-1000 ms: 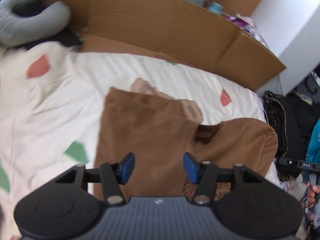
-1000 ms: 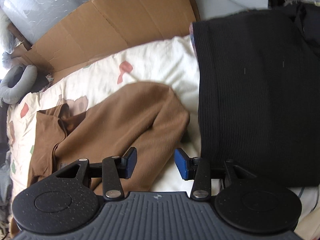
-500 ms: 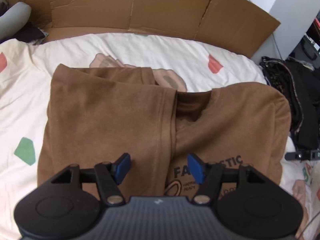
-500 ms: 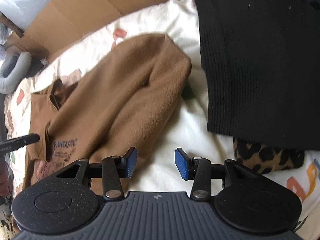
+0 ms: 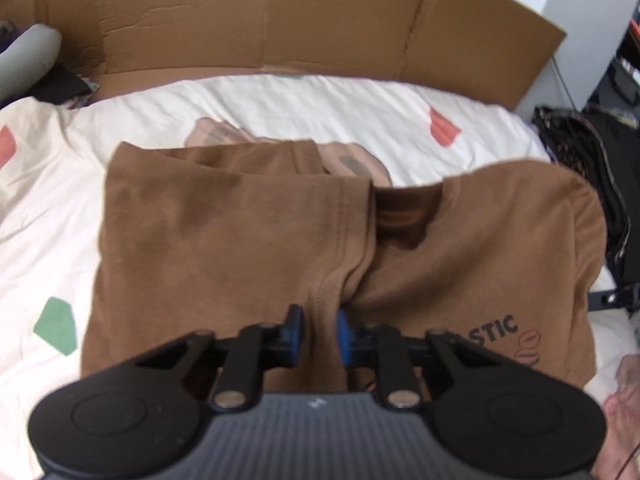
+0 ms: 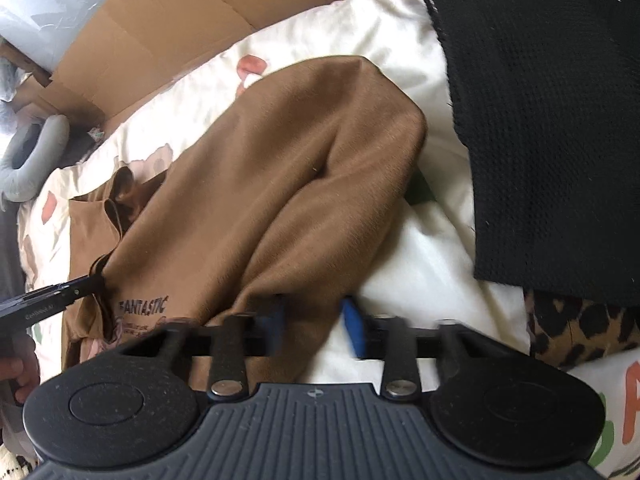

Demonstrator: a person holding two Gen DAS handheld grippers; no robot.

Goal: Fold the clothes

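The right gripper (image 6: pixel 312 326) sits low in the frame, its blue pads either side of a bunched edge of the brown shirt (image 6: pixel 272 184), jaws partly closed around it. The shirt runs toward the upper right over the white bedding (image 6: pixel 420 248). A black knit (image 6: pixel 552 128) fills the right. The left gripper (image 6: pixel 52 300) touches the shirt at far left. Cardboard (image 6: pixel 168 40) stands at the top.

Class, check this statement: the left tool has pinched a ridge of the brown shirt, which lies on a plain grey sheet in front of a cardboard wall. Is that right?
Not quite. The left tool does pinch a ridge of the brown shirt, and the cardboard wall stands behind, but the sheet is white with coloured patches, not plain grey. The left wrist view shows it.
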